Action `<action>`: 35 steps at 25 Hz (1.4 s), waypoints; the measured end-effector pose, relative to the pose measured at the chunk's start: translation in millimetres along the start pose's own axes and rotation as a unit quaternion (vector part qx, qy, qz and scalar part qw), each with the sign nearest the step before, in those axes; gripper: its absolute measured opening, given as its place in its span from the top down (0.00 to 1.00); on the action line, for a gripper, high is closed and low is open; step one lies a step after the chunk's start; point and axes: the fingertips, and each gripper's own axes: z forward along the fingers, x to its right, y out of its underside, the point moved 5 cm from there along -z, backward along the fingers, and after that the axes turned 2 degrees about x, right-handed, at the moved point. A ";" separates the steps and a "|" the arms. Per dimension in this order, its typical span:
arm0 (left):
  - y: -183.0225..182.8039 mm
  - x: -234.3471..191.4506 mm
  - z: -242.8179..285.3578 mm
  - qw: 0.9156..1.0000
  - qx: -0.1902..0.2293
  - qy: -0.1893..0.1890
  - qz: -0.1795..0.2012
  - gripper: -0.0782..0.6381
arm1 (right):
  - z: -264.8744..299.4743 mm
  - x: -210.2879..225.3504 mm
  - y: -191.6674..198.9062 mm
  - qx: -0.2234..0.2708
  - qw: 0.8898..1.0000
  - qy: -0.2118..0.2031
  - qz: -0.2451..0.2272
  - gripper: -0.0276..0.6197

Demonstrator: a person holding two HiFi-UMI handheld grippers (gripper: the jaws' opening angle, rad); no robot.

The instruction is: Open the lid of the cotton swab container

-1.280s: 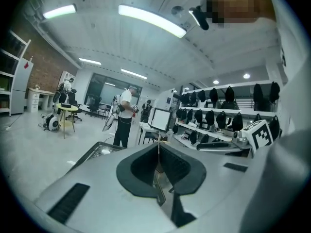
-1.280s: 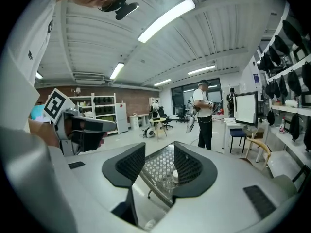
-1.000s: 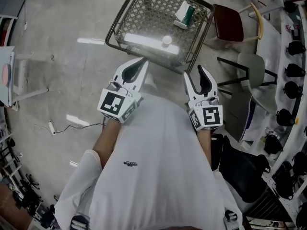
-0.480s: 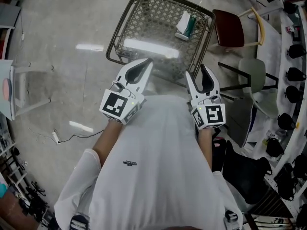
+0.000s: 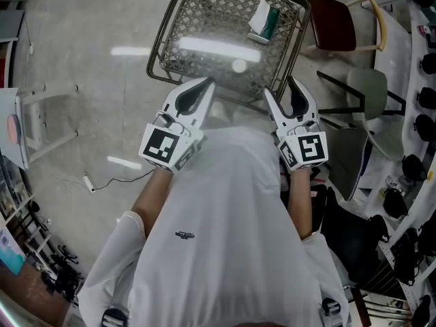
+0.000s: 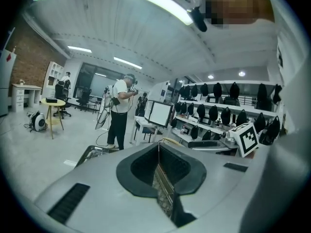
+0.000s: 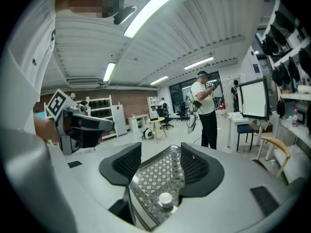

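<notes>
Left gripper [image 5: 206,84] first: its grey, smooth plastic jaws are pressed together into one tapering beak, the ribbed black pads meeting with nothing between them, and the tip sits over the near edge of the table [image 5: 204,12]. From my seat the table reads as a rectangular glass sheet, glossy with a streak of lamp glare, laid over a woven diamond lattice inside a dark, round-cornered metal frame.

On the table's near half stands the cotton swab container [image 5: 238,65], a small round white piece; in the right gripper view it looks like a short cylinder with a domed white lid [image 7: 165,199]. At the table's far right corner lies a soft green-and-white pack [image 5: 262,20], slightly crumpled.

The right gripper [image 5: 281,90] hovers at the table's near right corner. Its jaws have just been opening and stand well apart in a wide V, pads bare; I see the container only through the gap, out on the glass.

Right of the table stand a chair with a dark red seat [image 5: 330,31] and a pale green chair [image 5: 368,94].
</notes>
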 end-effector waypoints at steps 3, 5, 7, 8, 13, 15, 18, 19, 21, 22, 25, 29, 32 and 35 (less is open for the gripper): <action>11.1 -2.7 4.4 1.000 -0.022 -0.009 -0.005 0.88 | 6.7 6.7 16.2 -0.026 0.999 -0.011 -0.017 0.61; 20.9 -5.8 8.6 0.999 -0.037 -0.017 -0.009 0.88 | 13.6 8.8 29.6 -0.042 0.998 -0.036 -0.011 0.59; 31.5 -10.8 16.2 0.999 -0.048 -0.021 -0.008 0.88 | 23.8 13.3 43.1 -0.055 0.997 -0.055 -0.017 0.58; 36.6 -13.6 20.1 0.998 -0.051 -0.023 -0.009 0.88 | 29.1 15.5 50.1 -0.062 0.996 -0.062 -0.023 0.58; 60.8 -24.3 30.3 0.995 -0.084 -0.045 -0.026 0.88 | 49.9 20.5 88.7 -0.090 0.989 -0.108 -0.042 0.56; 69.5 -29.1 35.3 0.994 -0.093 -0.050 -0.029 0.88 | 59.2 23.5 102.6 -0.100 0.987 -0.119 -0.050 0.56; 83.7 -34.1 42.7 0.994 -0.096 -0.049 -0.031 0.88 | 71.3 25.3 122.7 -0.118 0.981 -0.137 -0.063 0.56; 88.3 -35.4 45.7 0.994 -0.097 -0.047 -0.033 0.88 | 74.8 24.8 129.3 -0.124 0.979 -0.145 -0.066 0.56; 96.2 -37.9 52.8 0.993 -0.101 -0.046 -0.037 0.88 | 81.0 24.2 143.8 -0.135 0.975 -0.160 -0.072 0.55; 100.5 -39.2 55.6 0.993 -0.105 -0.048 -0.041 0.88 | 83.5 23.9 152.0 -0.142 0.973 -0.166 -0.076 0.55; 115.4 -42.9 62.9 0.991 -0.118 -0.051 -0.047 0.88 | 92.7 24.6 177.7 -0.159 0.966 -0.181 -0.097 0.55; 136.8 -48.1 72.6 0.989 -0.132 -0.050 -0.051 0.88 | 107.3 29.0 209.4 -0.172 0.962 -0.186 -0.105 0.54; 149.7 -51.1 77.4 0.987 -0.139 -0.053 -0.055 0.88 | 118.3 31.7 230.9 -0.177 0.959 -0.194 -0.111 0.54; 162.6 -52.3 80.9 0.986 -0.149 -0.053 -0.058 0.88 | 126.5 32.6 250.0 -0.183 0.954 -0.205 -0.123 0.54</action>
